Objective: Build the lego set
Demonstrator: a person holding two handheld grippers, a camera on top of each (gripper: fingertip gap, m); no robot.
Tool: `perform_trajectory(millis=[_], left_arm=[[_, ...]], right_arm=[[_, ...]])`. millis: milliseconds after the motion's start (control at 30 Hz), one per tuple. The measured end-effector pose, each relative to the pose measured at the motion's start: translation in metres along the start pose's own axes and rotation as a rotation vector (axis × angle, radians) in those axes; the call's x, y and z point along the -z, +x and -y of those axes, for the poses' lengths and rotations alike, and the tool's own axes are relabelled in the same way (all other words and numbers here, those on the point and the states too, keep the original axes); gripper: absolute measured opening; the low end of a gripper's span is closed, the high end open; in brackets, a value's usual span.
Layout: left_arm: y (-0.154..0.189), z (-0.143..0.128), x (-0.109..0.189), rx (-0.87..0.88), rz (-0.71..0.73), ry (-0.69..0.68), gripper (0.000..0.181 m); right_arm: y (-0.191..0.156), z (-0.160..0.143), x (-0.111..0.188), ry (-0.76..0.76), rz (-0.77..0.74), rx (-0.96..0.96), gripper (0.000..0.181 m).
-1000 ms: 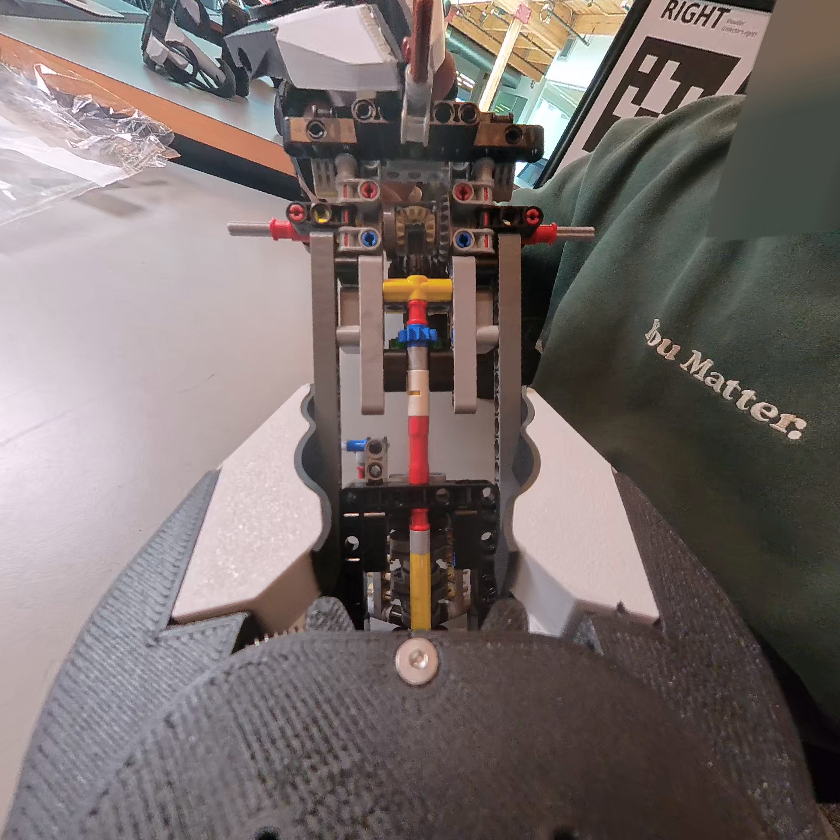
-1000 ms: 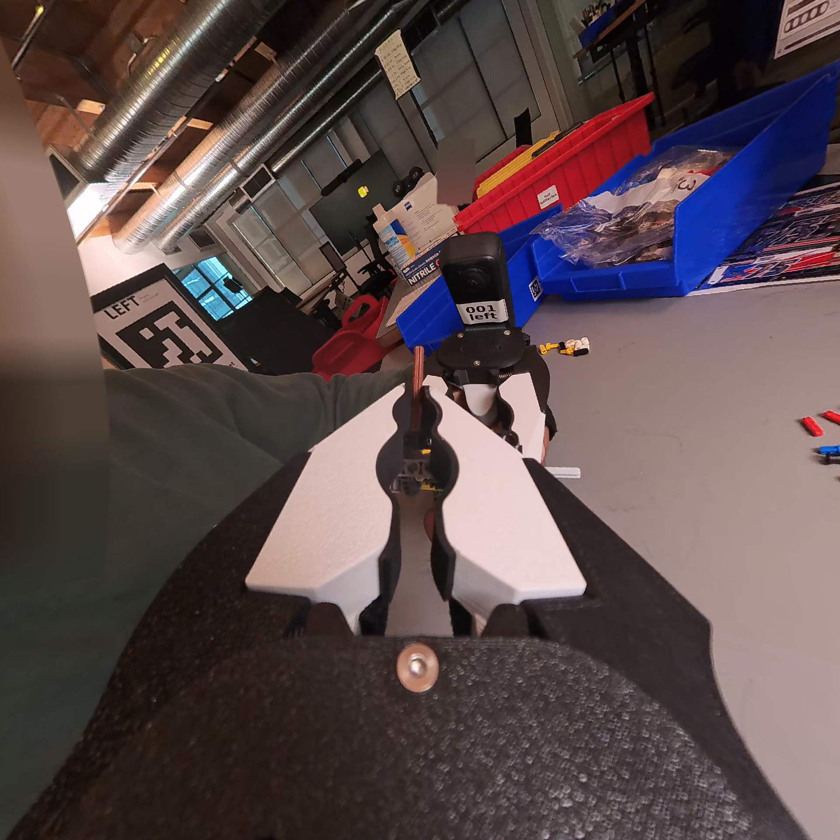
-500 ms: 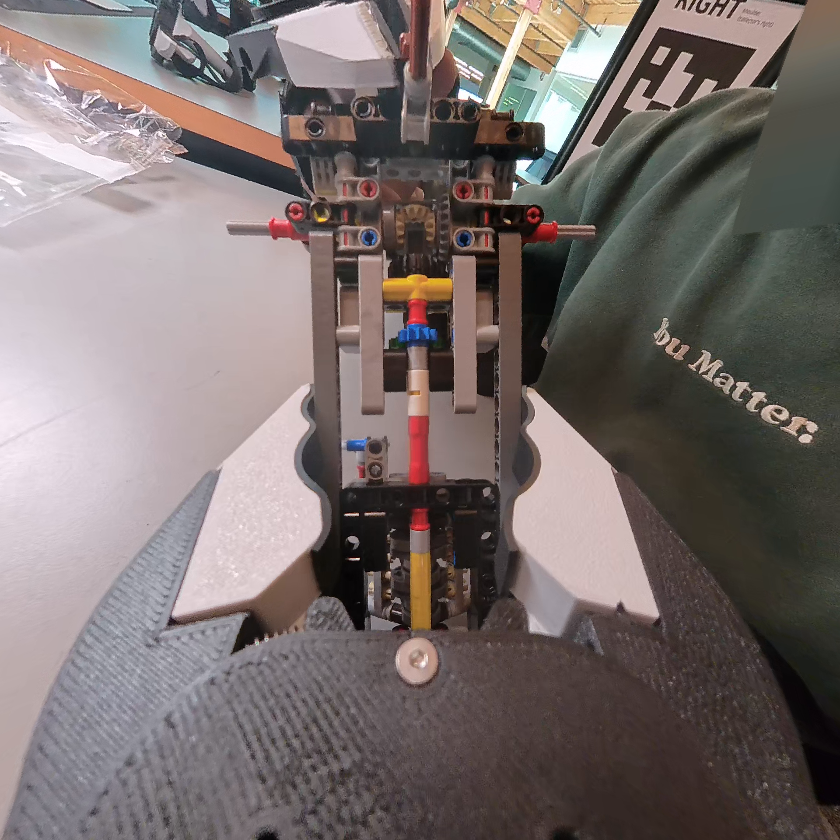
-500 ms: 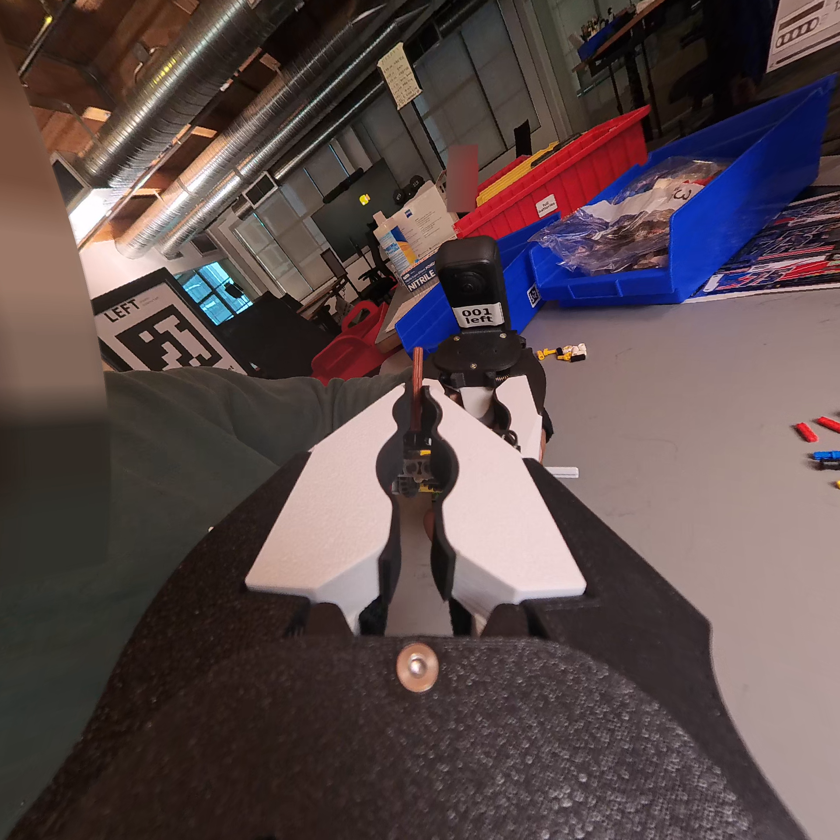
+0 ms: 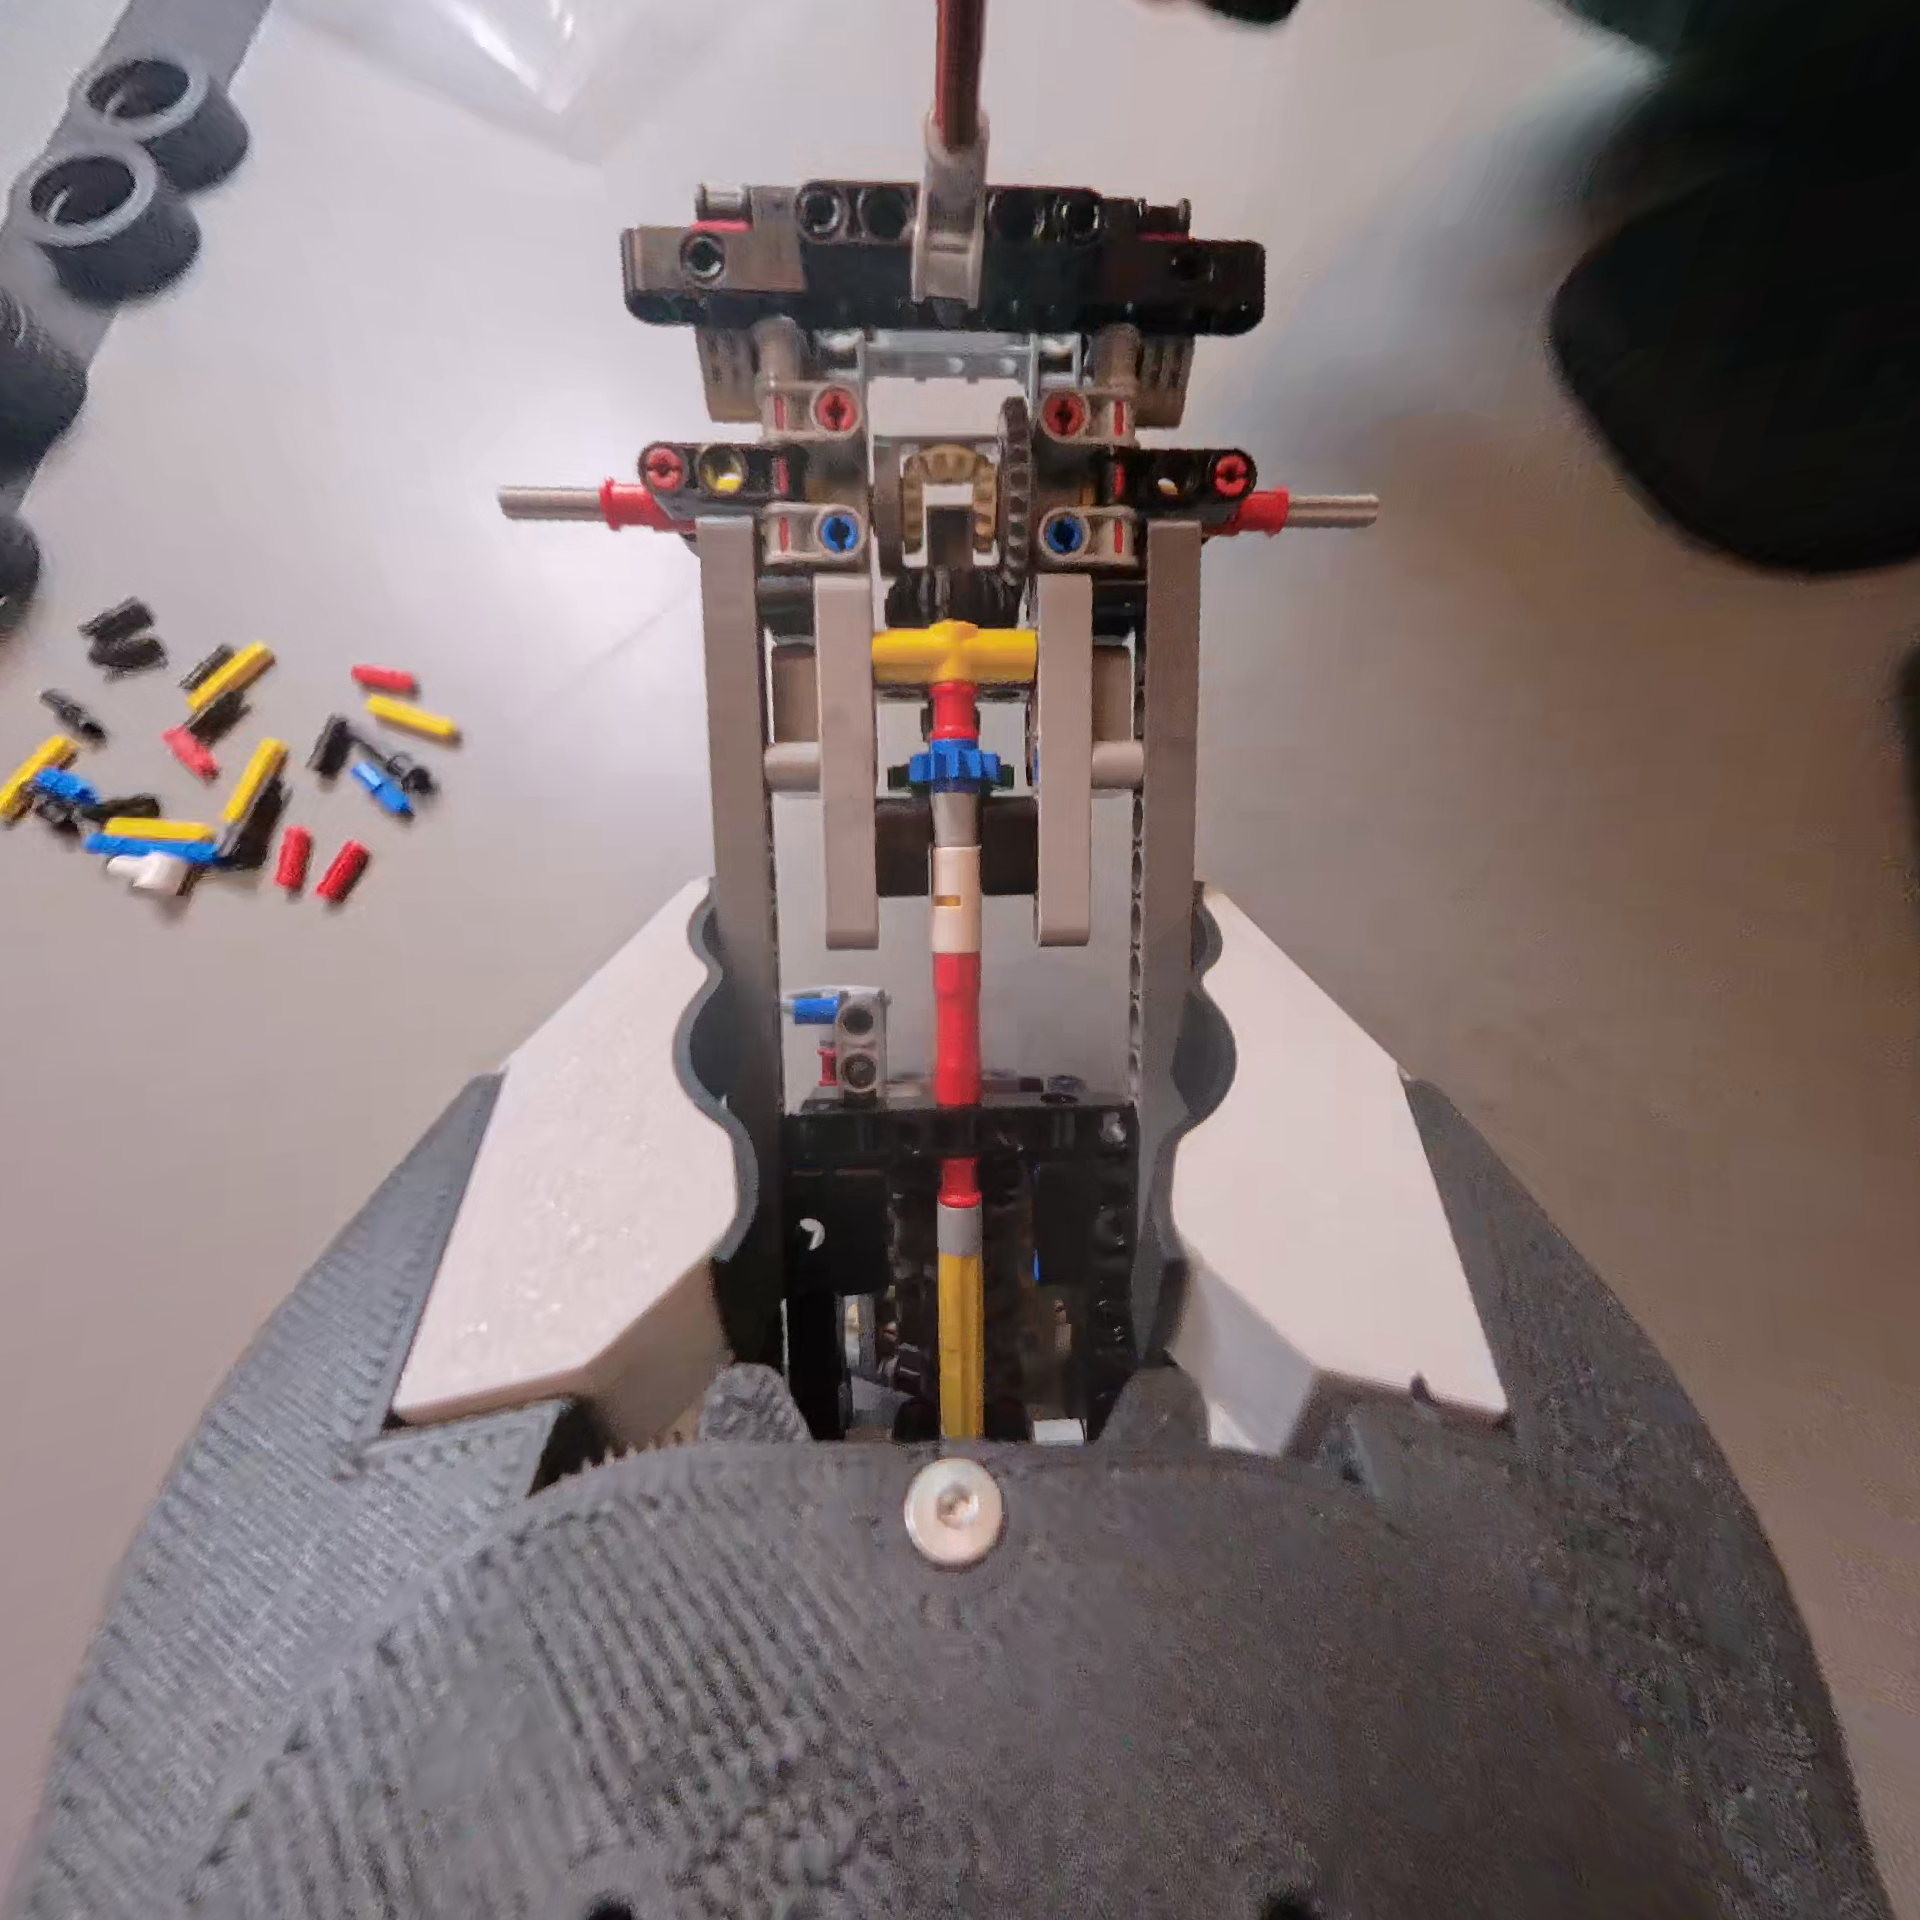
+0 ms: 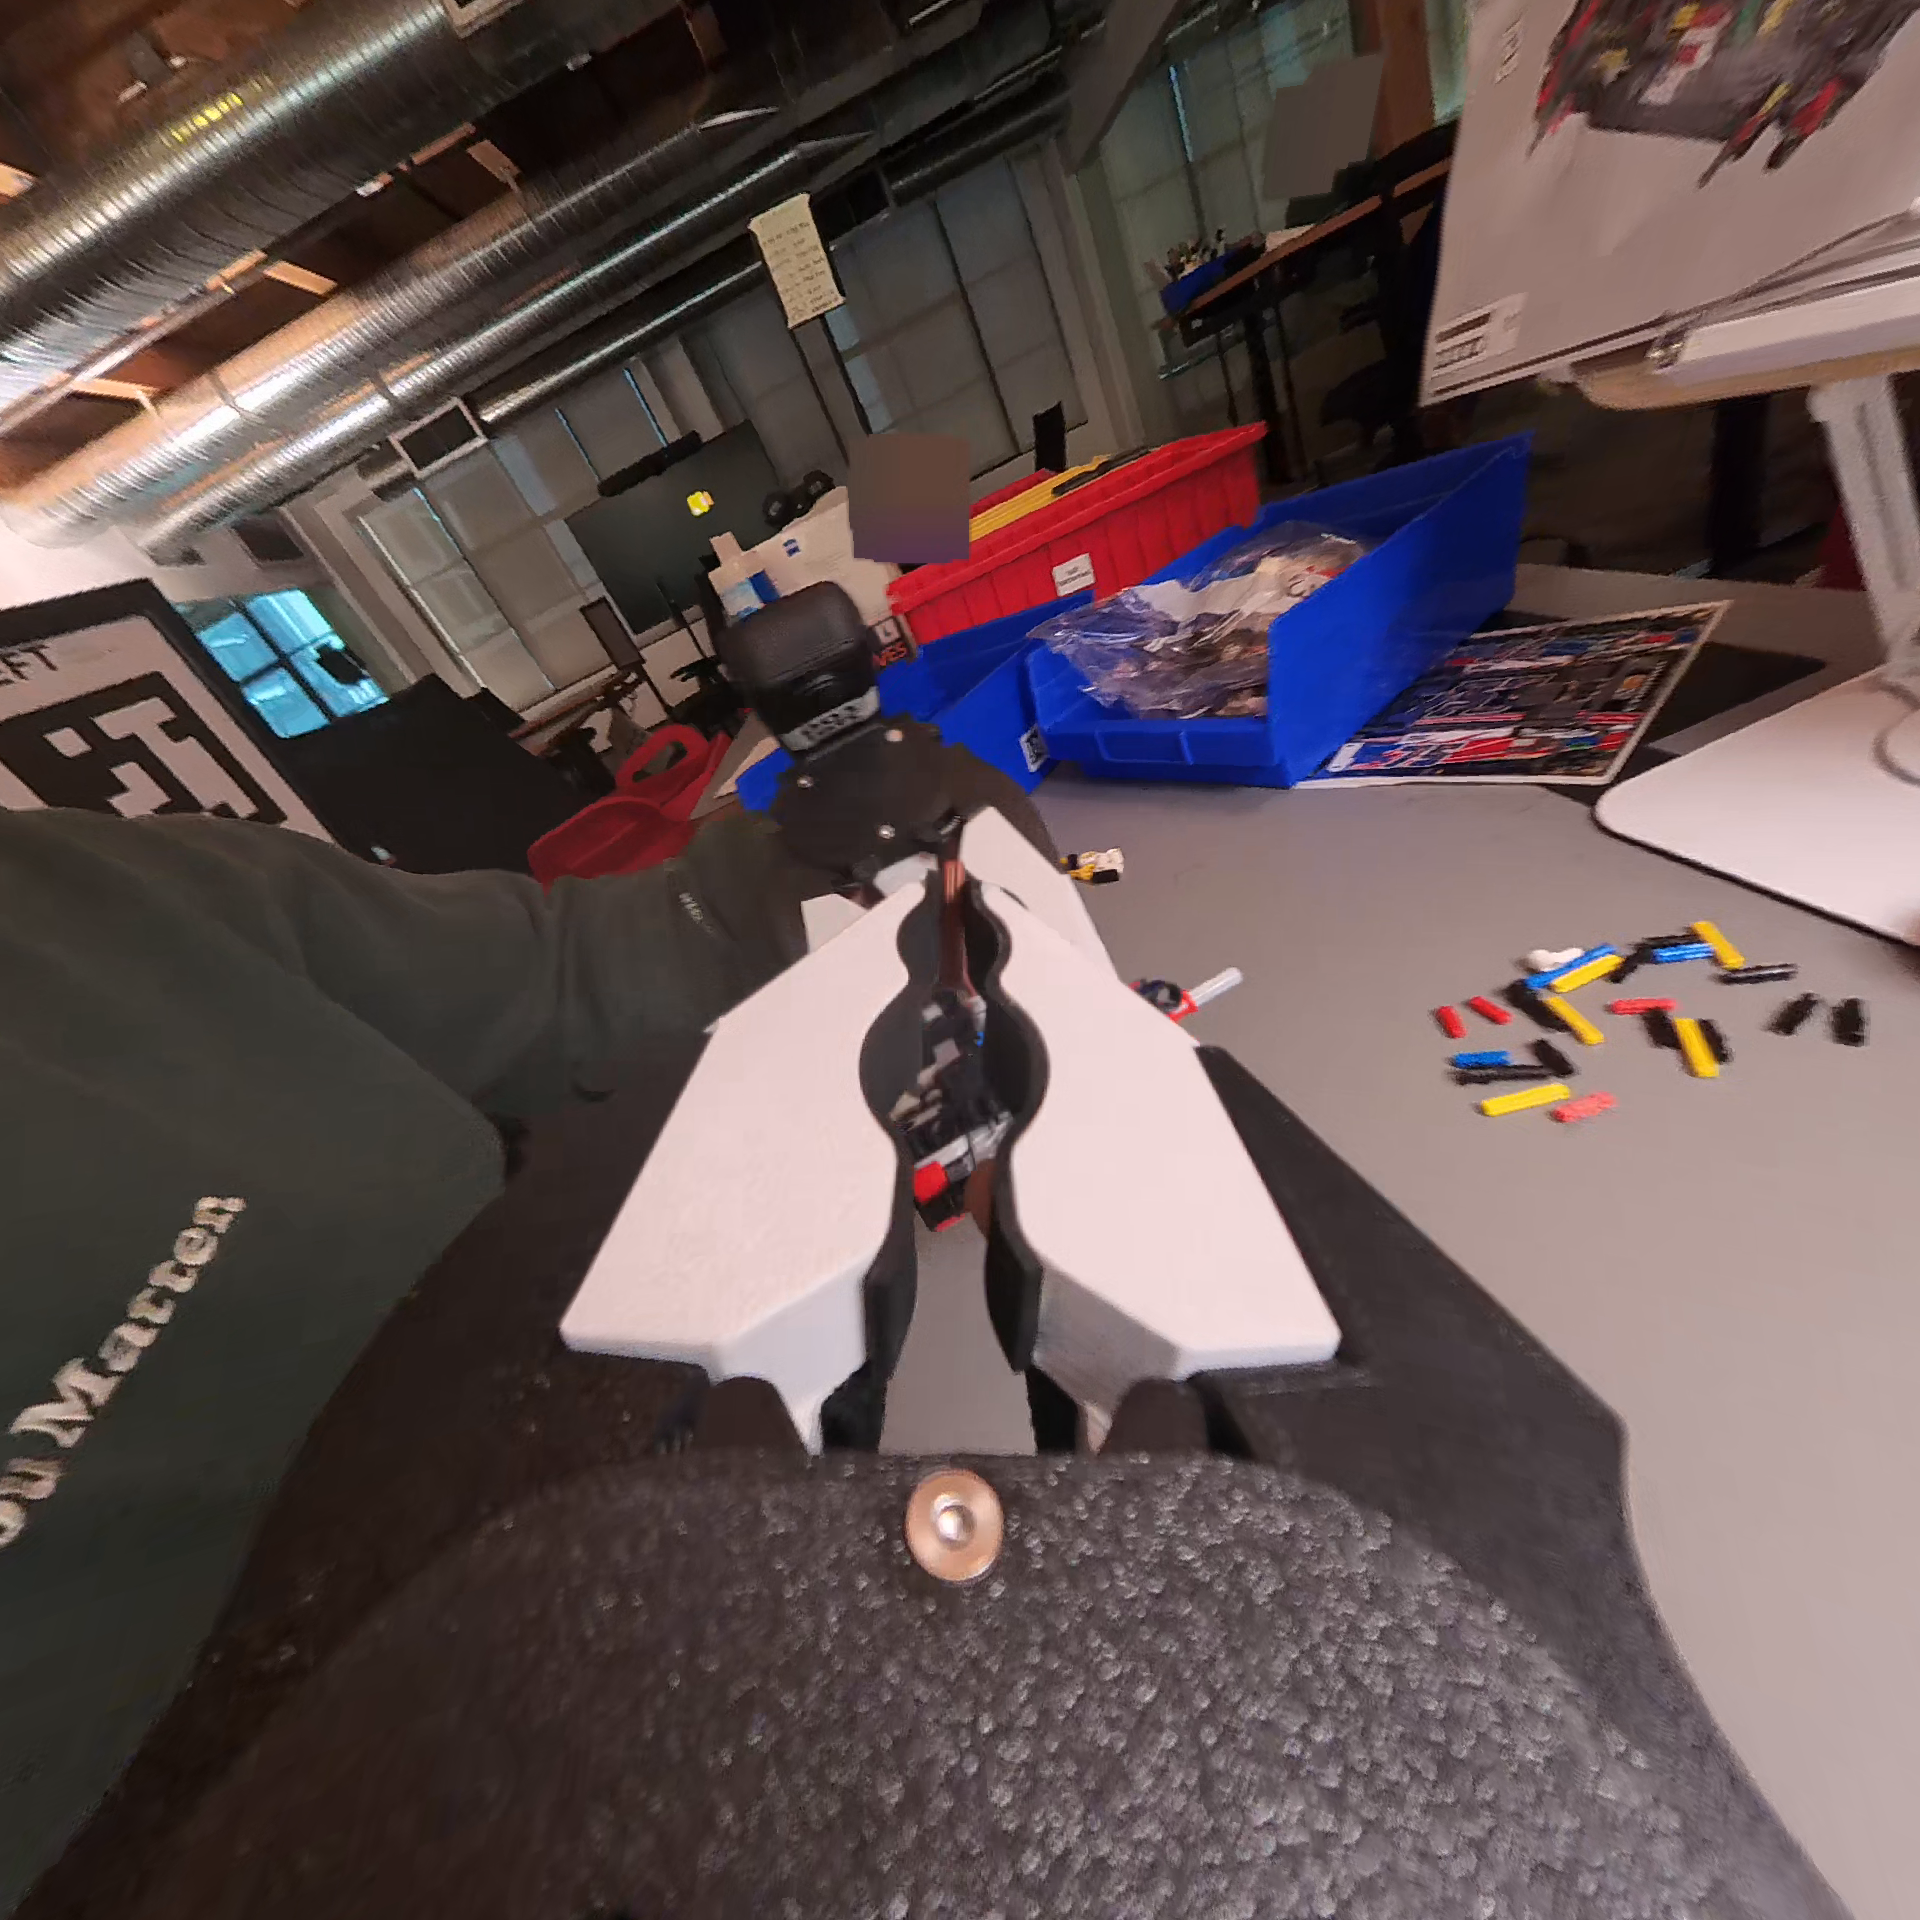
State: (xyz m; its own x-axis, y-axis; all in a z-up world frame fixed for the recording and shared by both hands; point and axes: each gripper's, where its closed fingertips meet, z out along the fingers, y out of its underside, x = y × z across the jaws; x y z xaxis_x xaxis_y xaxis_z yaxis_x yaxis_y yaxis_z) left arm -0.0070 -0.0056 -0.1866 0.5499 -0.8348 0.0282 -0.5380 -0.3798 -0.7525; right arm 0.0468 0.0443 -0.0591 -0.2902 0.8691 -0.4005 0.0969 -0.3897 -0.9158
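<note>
- The lego chassis (image 5: pixel 951 727), a long frame of grey beams with a red and yellow axle down its middle, sits lengthwise between the two fingers of the left gripper (image 5: pixel 951 914), which press on its grey side beams and hold it above the table (image 5: pixel 1507 935).
- At the chassis's far end a black cross beam carries a grey connector, and a dark brown rod (image 5: pixel 958 62) stands out of it, running off the top edge of the left wrist view.
- The right gripper (image 6: pixel 951 935) has its fingers drawn nearly together, the tips pinched on that brown rod (image 6: pixel 948 914), with part of the chassis (image 6: pixel 951 1112) showing in the gap between them.
- Beyond the right gripper's tips the left gripper (image 6: pixel 883 821) faces back, its black camera on top, held on a green sleeve (image 6: pixel 436 966).
- Loose lego pieces (image 6: pixel 1621 1018), yellow, blue, red and black, lie scattered on the table to the right, well apart from the grippers.
- Black tyres (image 5: pixel 104 197) rest at the far left in the left wrist view.
- A blue bin (image 6: pixel 1382 665) holding plastic bags stands far right, a red bin (image 6: pixel 1122 520) behind it.
</note>
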Motion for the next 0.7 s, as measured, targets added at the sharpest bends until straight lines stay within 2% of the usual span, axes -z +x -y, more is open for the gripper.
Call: perform_trajectory(millis=[100, 167, 300, 400, 533, 700], left_arm=[[-0.010, -0.017, -0.001, -0.032, 0.076, -0.139, 0.086], [-0.010, -0.023, -0.003, -0.046, 0.086, -0.185, 0.086], [-0.004, -0.027, -0.008, -0.062, 0.063, -0.213, 0.086], [-0.002, -0.028, -0.011, -0.105, 0.072, -0.238, 0.086], [-0.001, -0.026, -0.014, -0.126, 0.075, -0.251, 0.086], [-0.002, -0.027, -0.015, -0.140, 0.072, -0.297, 0.086]], right_arm=[[0.035, -0.016, 0.008, -0.029, -0.077, 0.003, 0.000], [0.060, -0.038, 0.012, -0.106, -0.147, -0.031, 0.000], [0.099, -0.082, 0.022, -0.329, -0.340, -0.058, 0.001], [0.121, -0.104, 0.035, -0.516, -0.507, 0.072, 0.001], [0.138, -0.114, 0.043, -0.671, -0.642, 0.250, 0.001], [0.141, -0.112, 0.040, -0.690, -0.661, 0.299, 0.008]])
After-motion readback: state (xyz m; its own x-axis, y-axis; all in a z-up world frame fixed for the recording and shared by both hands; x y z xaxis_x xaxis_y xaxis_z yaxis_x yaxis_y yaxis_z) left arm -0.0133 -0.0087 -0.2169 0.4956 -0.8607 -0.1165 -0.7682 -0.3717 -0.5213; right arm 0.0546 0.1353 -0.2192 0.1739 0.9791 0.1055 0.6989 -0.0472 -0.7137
